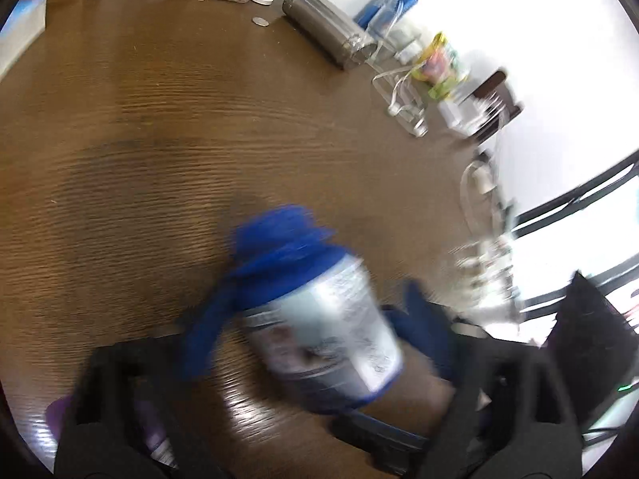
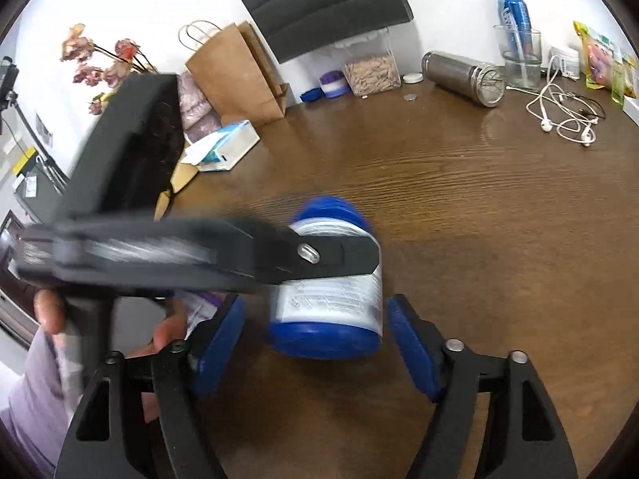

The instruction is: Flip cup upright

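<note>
The cup (image 2: pixel 331 303) is a white-labelled tub with a blue cap at each end. It lies tilted on its side over the brown wooden table (image 2: pixel 479 239). In the left wrist view the cup (image 1: pixel 319 327) is blurred and sits between the blue pads of my left gripper (image 1: pixel 311 333), which looks shut on it. From the right wrist view, one black finger (image 2: pixel 339 255) of the left gripper crosses the cup's upper side. My right gripper (image 2: pixel 315 345) is open, its blue pads either side of the cup's near end with a gap on each side.
At the back of the table lie a steel flask (image 2: pixel 463 76) on its side, a glass with a blue can (image 2: pixel 517 56), white earphones (image 2: pixel 559 115), a seed container (image 2: pixel 371 68) and a paper bag (image 2: pixel 235 76). A box (image 2: pixel 227 147) sits left. A person's hand (image 2: pixel 48 311) holds the left gripper.
</note>
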Demonstrator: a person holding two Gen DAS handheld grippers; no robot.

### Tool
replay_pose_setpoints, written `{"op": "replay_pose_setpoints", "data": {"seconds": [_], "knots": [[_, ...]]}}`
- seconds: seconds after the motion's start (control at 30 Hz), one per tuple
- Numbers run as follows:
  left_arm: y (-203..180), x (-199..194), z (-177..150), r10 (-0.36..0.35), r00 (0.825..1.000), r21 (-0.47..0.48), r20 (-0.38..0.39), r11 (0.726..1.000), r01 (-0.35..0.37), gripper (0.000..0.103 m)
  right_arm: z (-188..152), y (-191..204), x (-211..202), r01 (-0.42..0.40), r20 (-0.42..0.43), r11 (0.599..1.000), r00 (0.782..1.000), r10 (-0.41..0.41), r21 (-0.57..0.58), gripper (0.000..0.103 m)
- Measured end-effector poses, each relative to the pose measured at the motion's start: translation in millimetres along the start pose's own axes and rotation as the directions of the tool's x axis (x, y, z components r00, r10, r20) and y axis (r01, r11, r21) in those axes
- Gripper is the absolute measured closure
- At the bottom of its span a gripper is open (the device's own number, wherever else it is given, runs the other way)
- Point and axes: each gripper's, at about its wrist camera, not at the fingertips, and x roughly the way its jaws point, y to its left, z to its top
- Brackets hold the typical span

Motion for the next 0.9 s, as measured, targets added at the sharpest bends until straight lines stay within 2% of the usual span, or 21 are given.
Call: {"op": "replay_pose_setpoints", "data": {"seconds": [0.17,0.27,0.33,0.4,0.5,0.6,0.67,0.77,0.8,0.83,0.87,0.9], "knots": [[-9,0,-8,0.052,0.998,0.073,0.042,0.996,-0.055,0.04,-9,-21,-21,0.009,-0.014,0.999,1.0,-0.009,0.048,0.024],[-15,-13,-9,0.052,0.995,0.119,0.088,0.991,-0.063,0.042,-11,-35,-37,0.026,0.003,0.997,1.0,-0.026,0.076,0.024],[-26,-27,-10,0.071,0.985,0.174,0.159,0.98,-0.098,0.042,-8,-48,-49,0.036,0.021,0.993,0.999,-0.038,0.111,0.024],[-37,-35,-12,0.124,0.969,0.222,0.215,0.96,-0.172,0.042,-1,-61,-60,0.03,0.044,0.988,0.998,-0.037,0.15,0.024],[-51,-45,-16,0.13,0.96,0.259,0.249,0.946,-0.195,0.043,13,-69,-70,-0.04,0.073,0.984,0.997,0.027,0.172,0.024],[-69,-58,-30,0.146,0.938,0.331,0.314,0.909,-0.253,0.043,29,-61,-78,-0.137,0.106,0.984,0.986,0.125,0.114,0.023],[-79,-58,-42,0.159,0.926,0.385,0.341,0.876,-0.292,0.042,40,-45,-75,-0.182,0.071,0.983,0.981,0.178,0.04,0.021],[-90,-50,-57,0.189,0.907,0.463,0.377,0.809,-0.362,0.042,48,-15,-54,-0.234,-0.056,0.968,0.972,0.23,-0.094,0.02],[-90,-48,-60,0.187,0.908,0.48,0.376,0.798,-0.363,0.042,50,-12,-48,-0.244,-0.075,0.964,0.969,0.236,-0.109,0.02],[-87,-50,-59,0.169,0.915,0.464,0.366,0.819,-0.338,0.042,53,-9,-39,-0.211,-0.102,0.972,0.974,0.2,-0.106,0.02],[-85,-52,-58,0.166,0.92,0.462,0.356,0.824,-0.327,0.042,54,-9,-33,-0.178,-0.112,0.979,0.98,0.167,-0.103,0.027],[-85,-54,-59,0.173,0.917,0.465,0.36,0.819,-0.337,0.042,55,-9,-26,-0.174,-0.121,0.979,0.979,0.161,-0.104,0.031]]}}
